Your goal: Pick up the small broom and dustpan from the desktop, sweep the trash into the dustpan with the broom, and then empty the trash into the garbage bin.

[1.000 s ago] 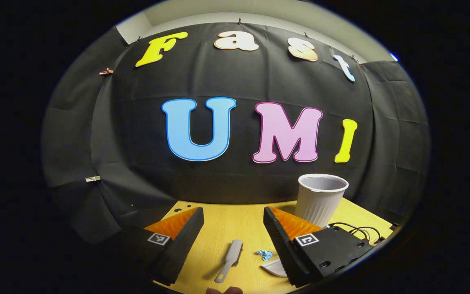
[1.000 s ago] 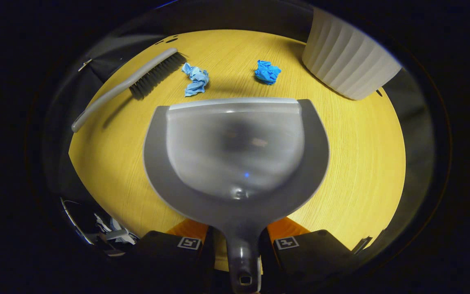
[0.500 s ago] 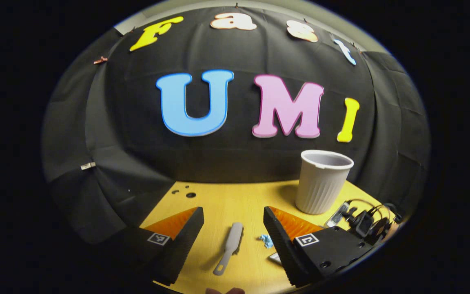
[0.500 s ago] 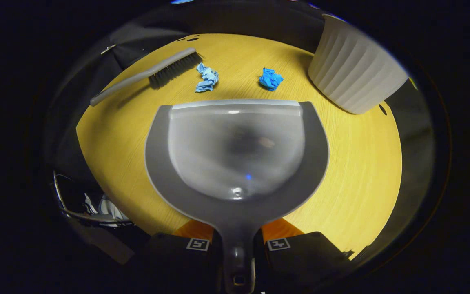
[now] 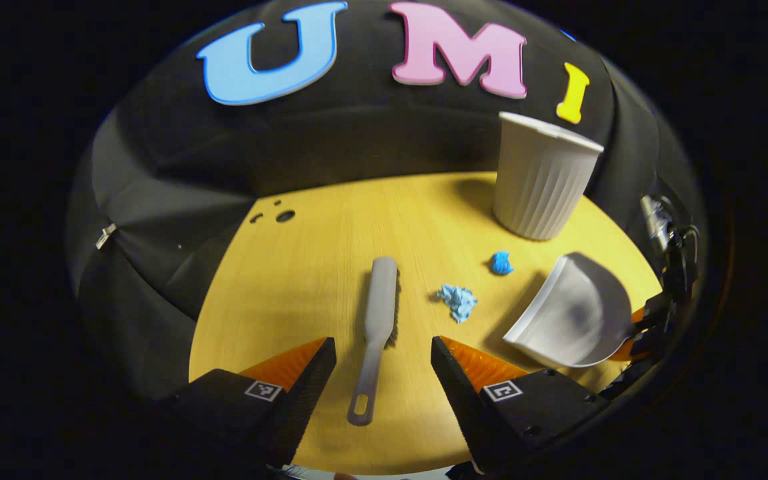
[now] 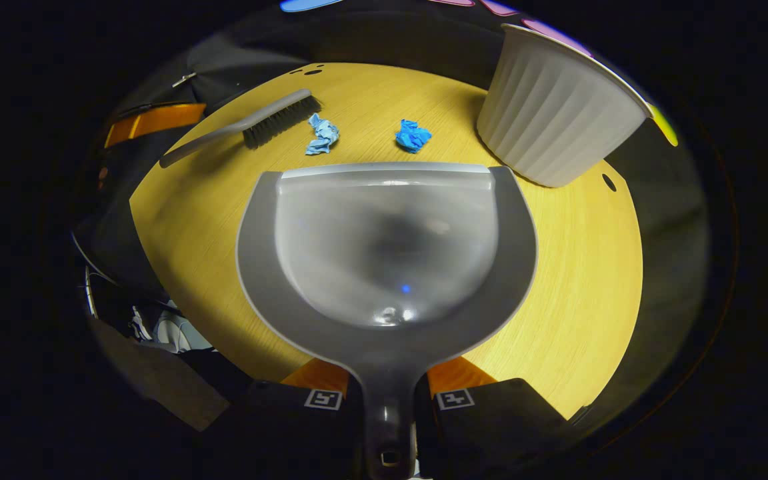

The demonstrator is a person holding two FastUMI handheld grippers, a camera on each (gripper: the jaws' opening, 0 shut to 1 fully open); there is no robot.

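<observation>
In the left gripper view a grey small broom [image 5: 377, 327] lies on the yellow desktop [image 5: 331, 253], its handle end between the fingers of my open left gripper [image 5: 383, 357], which hangs above it. Two blue paper scraps [image 5: 458, 301] [image 5: 501, 263] lie to its right. My right gripper [image 6: 387, 393] is shut on the handle of the grey dustpan [image 6: 384, 247], held tilted over the desktop [image 6: 577, 267]. From that view the broom [image 6: 257, 125] and the scraps [image 6: 322, 134] [image 6: 413, 135] lie beyond the pan's lip. The dustpan [image 5: 574, 313] and the right gripper [image 5: 651, 327] sit at the right in the left gripper view.
A white ribbed garbage bin [image 5: 541, 180] stands upright at the back right of the desktop, also seen as the bin [image 6: 554, 113] in the right gripper view. Cable holes [image 5: 284, 216] mark the back left. Cables and gear [image 6: 151, 327] lie off the table's left edge.
My left gripper has tipped downward and drawn nearer the table, so the broom's handle now lies between its open fingers. The right gripper with the dustpan has shifted slightly.
</observation>
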